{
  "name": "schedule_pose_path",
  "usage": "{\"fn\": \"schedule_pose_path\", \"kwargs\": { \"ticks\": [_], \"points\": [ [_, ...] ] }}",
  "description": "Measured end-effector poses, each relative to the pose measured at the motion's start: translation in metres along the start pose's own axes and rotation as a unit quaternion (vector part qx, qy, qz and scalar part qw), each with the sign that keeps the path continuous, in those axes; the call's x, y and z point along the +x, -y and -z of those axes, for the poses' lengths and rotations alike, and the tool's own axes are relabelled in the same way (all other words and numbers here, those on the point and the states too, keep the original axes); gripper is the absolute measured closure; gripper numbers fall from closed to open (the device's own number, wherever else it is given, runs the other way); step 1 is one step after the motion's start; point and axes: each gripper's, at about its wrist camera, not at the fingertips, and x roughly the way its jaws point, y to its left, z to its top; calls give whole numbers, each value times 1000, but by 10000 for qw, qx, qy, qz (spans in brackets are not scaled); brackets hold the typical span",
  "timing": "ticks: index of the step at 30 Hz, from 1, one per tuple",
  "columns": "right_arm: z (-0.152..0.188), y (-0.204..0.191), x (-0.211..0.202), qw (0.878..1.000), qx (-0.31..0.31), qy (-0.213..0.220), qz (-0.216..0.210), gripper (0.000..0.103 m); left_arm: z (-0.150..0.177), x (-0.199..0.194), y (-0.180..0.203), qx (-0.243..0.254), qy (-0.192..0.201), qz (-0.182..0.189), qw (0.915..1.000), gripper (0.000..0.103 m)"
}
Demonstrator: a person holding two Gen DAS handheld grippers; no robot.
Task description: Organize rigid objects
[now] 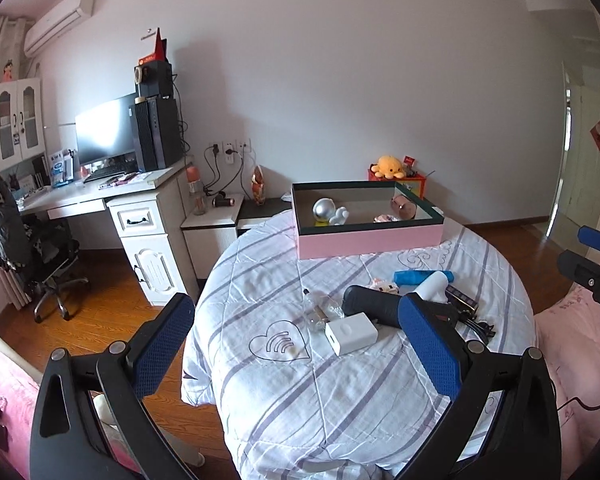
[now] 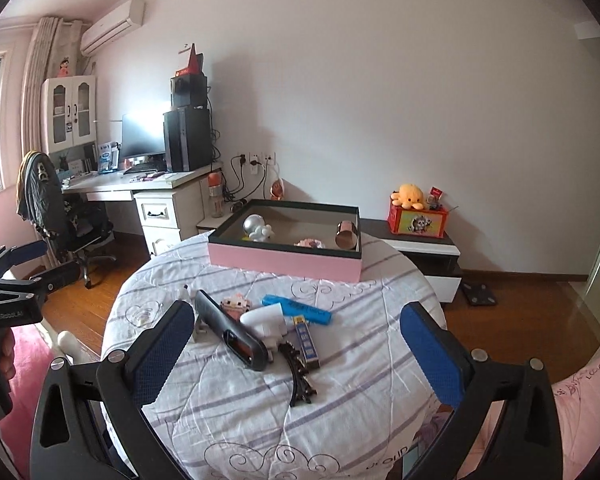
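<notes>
Both empty: right hand-held gripper (image 2: 296, 354) is hanging wide open, nearer the black remote (image 2: 236, 334), whose long axis is running diagonally just ahead; left hand-held gripper (image 1: 296, 354) is likewise gaping; pink box (image 2: 284, 262) beyond.

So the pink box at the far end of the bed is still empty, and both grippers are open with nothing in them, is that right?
Not empty: the pink box already holds a silver-headed figurine, a pink cup on its side and another small item, clearest in the right wrist view. Both the left gripper and right gripper are open, holding nothing.
</notes>
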Motion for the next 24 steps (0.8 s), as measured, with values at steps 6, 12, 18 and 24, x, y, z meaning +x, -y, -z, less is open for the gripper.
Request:
{"fn": "schedule_pose_path", "kwargs": {
  "ticks": [6, 12, 18, 24],
  "points": [
    [8, 5, 10, 9998, 61, -180, 42, 0, 7, 16, 7, 77, -221, 42, 9997, 0],
    [21, 16, 33, 9987, 189, -467, 58, 0, 15, 44, 17, 158, -531, 111, 9984, 0],
    [37, 28, 63, 9962, 299, -822, 37, 0, 29, 90, 35, 165, -1048, 277, 9940, 0],
    [55, 45, 93, 9921, 445, -1175, 15, 0, 42, 138, 50, 167, -1532, 286, 9876, 0]
  ]
}}
